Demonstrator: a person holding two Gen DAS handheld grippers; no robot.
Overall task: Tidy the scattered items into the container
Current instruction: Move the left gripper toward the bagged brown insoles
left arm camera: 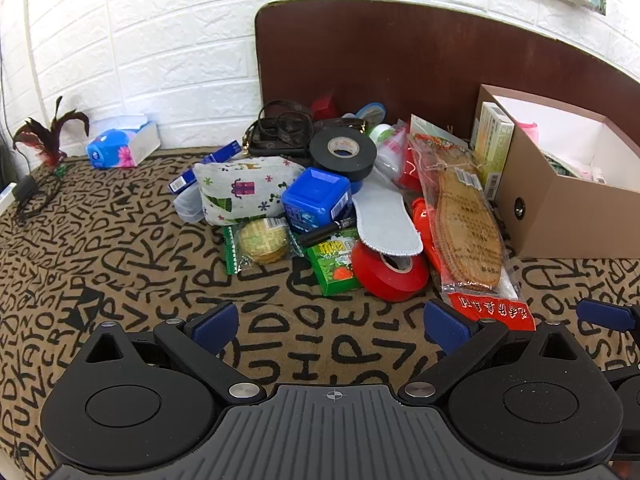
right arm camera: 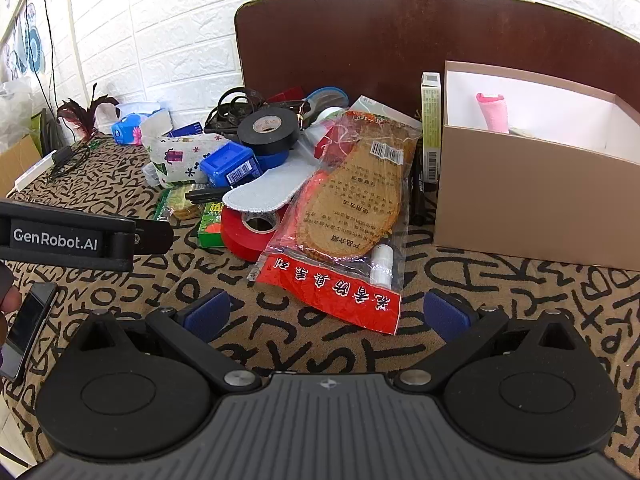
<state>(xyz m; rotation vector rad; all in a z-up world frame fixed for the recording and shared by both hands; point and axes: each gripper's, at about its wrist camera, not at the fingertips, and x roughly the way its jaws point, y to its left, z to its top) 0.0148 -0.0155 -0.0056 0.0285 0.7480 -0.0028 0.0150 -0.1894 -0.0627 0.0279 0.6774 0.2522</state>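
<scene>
The cardboard box [right arm camera: 532, 196], open at the top, stands against the brown headboard and serves as the landmark; a pink thing and some packets already lie inside it, so the tidying looks under way but far from finished. To the left of the box, well short of touching it, the heap of clutter [left arm camera: 320, 200] covers the lettered blanket [left arm camera: 120, 260].

Largest in the heap, and nearest the box, is the bagged pair of insoles [right arm camera: 352, 208]. Its long axis runs from the red printed header, close to the cameras, up and away toward the headboard, leaning slightly toward the box. Further left of the box lie the grey insole [left arm camera: 386, 216], the patterned pouch [left arm camera: 244, 188], the black tape roll [left arm camera: 343, 152], the red tape roll [left arm camera: 390, 274] and the blue cube [left arm camera: 316, 198].

The left gripper [left arm camera: 330, 322] and the right gripper [right arm camera: 324, 312] both hover short of the heap, jaws spread wide, nothing between them. The step in hand seems to be picking a first target. The right gripper faces the insole bag's header; a grasp there probably calls for closing across the thin, slippery edge.
</scene>
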